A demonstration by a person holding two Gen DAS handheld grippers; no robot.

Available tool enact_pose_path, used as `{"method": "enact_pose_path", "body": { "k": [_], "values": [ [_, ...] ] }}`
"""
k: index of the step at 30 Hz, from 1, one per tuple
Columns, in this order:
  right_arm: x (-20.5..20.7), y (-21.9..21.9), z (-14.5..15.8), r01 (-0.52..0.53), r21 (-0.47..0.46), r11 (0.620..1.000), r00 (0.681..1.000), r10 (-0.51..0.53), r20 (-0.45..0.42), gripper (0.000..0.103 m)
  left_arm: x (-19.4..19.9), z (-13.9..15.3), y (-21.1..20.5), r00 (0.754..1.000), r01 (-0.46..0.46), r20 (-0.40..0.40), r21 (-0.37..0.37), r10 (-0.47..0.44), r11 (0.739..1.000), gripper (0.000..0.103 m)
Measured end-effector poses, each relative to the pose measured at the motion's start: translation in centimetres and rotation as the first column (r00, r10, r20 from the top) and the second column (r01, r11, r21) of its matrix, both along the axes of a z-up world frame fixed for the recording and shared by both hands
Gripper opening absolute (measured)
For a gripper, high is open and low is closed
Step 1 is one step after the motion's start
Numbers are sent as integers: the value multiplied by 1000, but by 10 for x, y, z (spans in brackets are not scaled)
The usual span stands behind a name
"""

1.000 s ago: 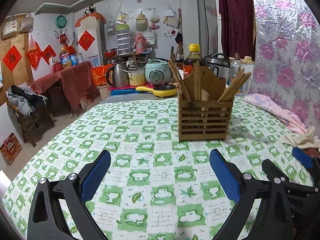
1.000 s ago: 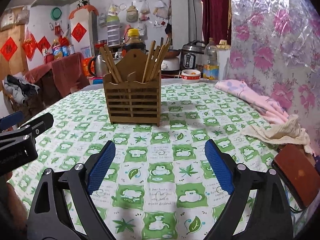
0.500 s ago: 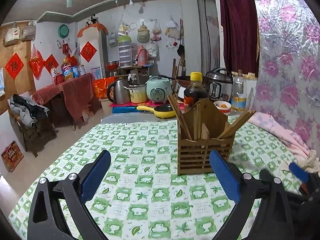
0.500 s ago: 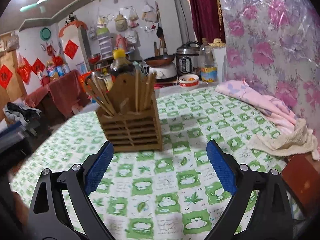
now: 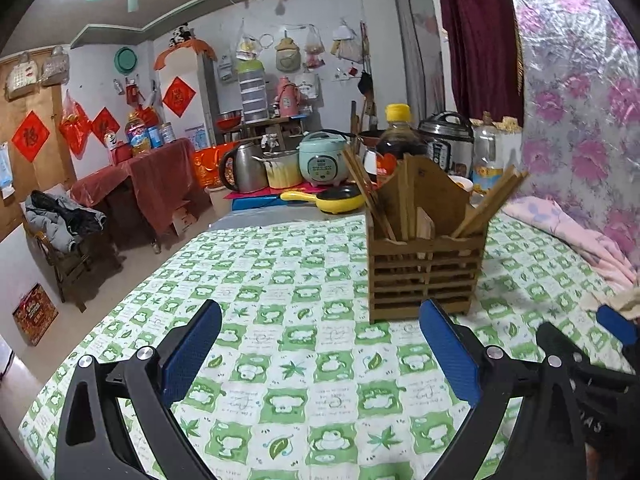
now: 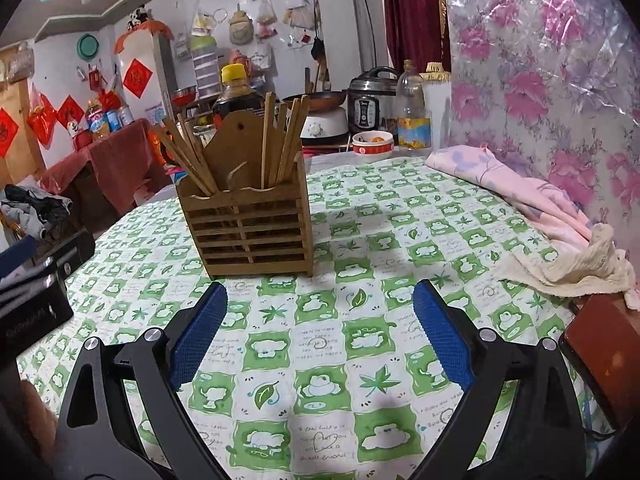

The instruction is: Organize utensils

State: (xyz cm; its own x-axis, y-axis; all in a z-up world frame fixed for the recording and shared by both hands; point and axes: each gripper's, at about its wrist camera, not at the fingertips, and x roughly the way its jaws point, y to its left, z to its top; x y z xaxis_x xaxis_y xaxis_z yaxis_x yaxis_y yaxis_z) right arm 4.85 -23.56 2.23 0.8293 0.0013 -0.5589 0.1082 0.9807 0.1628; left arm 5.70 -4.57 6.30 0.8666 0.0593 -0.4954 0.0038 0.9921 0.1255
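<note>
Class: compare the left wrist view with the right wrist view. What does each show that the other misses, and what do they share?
Only the left wrist view shows the yellow pan and the steel kettle. Only the right wrist view shows the cream cloth and the red-rimmed bowl. Both show the wooden utensil holder with chopsticks and the green checked tablecloth.

The left gripper [image 5: 320,344] is held wide open above the green checked tablecloth [image 5: 304,280], and nothing is seen between its blue pads [image 5: 192,350]. A slatted wooden utensil holder [image 5: 424,276] is placed upright on the cloth, just beyond the right pad. Wooden chopsticks [image 5: 366,192] are leaned in its left part, and more chopsticks [image 5: 492,204] are tilted to the right. At the lower right edge, part of the right gripper [image 5: 600,360] is seen, but its state cannot be judged.
</note>
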Motion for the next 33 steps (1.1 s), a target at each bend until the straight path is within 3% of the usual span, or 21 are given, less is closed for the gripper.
{"method": "enact_pose_path", "body": {
  "k": [16,33],
  "values": [
    [-9,-5,6,8,15,1000,999,-9,38,91,-23,-7,0,999,48,-16,-9,-48,999,97],
    [-11,-4,6,3,8,1000,999,-4,41,91,-26,-4,3,1000,24,-2,-22,-24,999,97]
  ]
}}
